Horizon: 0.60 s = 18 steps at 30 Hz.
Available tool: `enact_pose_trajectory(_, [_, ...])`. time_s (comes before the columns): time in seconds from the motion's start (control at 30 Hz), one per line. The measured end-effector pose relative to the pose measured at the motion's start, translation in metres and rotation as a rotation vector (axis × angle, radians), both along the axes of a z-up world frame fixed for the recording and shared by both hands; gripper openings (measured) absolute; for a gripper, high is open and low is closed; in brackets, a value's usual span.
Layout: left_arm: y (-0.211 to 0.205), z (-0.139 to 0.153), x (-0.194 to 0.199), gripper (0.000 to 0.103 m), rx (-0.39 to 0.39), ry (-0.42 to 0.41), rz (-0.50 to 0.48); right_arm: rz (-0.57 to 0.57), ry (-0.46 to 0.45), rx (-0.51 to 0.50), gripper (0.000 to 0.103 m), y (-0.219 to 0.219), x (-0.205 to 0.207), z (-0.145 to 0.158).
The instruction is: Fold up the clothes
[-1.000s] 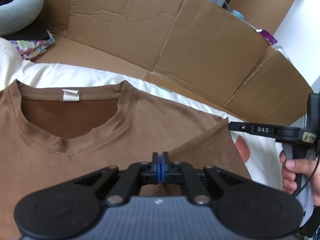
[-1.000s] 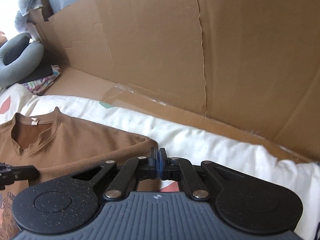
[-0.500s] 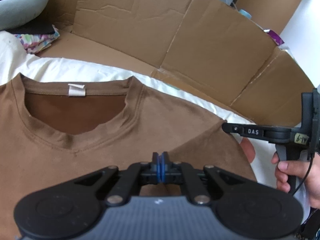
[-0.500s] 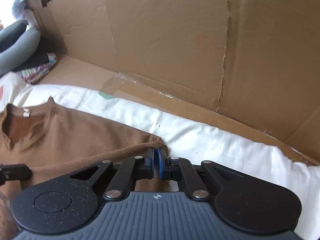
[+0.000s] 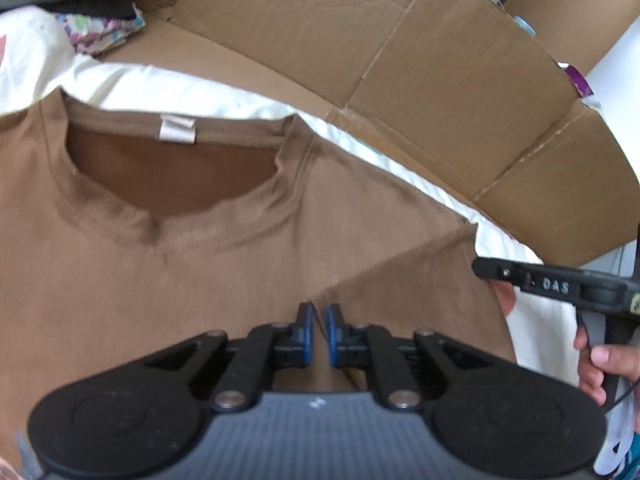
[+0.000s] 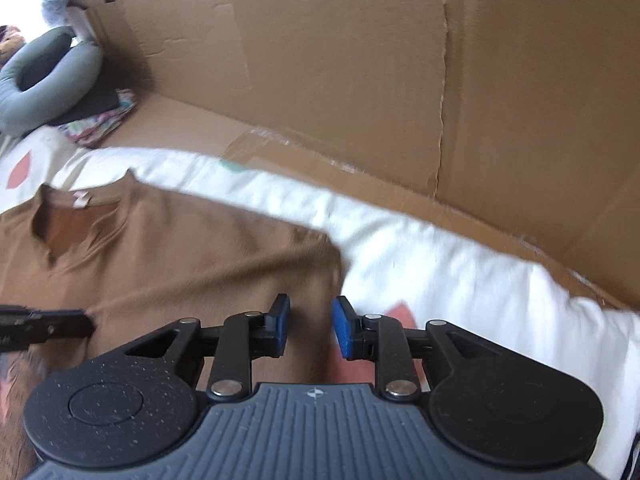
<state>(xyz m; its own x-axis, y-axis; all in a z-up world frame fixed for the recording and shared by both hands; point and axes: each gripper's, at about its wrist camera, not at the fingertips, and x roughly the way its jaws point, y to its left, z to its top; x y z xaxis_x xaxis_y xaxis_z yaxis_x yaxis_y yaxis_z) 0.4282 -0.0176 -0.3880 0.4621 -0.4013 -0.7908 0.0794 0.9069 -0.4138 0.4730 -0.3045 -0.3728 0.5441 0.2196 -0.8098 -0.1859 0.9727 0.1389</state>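
You have a white sheet (image 6: 460,280) with coral-red patches spread under the work, and a wall of flattened brown cardboard (image 6: 340,80) stands along its far edge. At the far left a grey ring-shaped cushion (image 6: 48,80) rests on dark folded fabric, above a small multicoloured patterned cloth (image 5: 104,28).

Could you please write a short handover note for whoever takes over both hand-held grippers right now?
Left hand-held gripper: jaws have just been opening, a narrow gap, over the folded sleeve; no grip.
Right hand-held gripper: jaws have just been opening, wider, pads clear of the cloth at the sleeve's outer edge.
Brown T-shirt: flat, front up, neck toward the cardboard, on the white sheet.
Done: this sleeve is folded in over the chest and released.
Left: the other side is out of view, so check it; then fold the body up.
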Motion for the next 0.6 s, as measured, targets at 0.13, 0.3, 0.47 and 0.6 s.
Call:
enact_pose_trajectory(0.13, [-0.005,0.002,-0.014,0.015,-0.02,0.016,-0.018,0.014,0.015,-0.001,0.03,-0.005,-0.029,0.0])
enact_pose_trajectory(0.3, [-0.014,0.002,-0.034,0.02,-0.043,0.033,-0.041,0.018,0.034,0.004,0.03,-0.015,-0.063,-0.002])
enact_pose_trajectory(0.47, [-0.03,0.006,-0.052,0.026,-0.057,0.048,-0.081,-0.001,0.062,0.023,0.03,-0.023,-0.086,-0.005])
enact_pose_trajectory(0.6, [-0.042,0.004,-0.061,0.031,-0.057,0.086,-0.107,-0.003,0.078,0.019,0.03,-0.023,-0.1,-0.005])
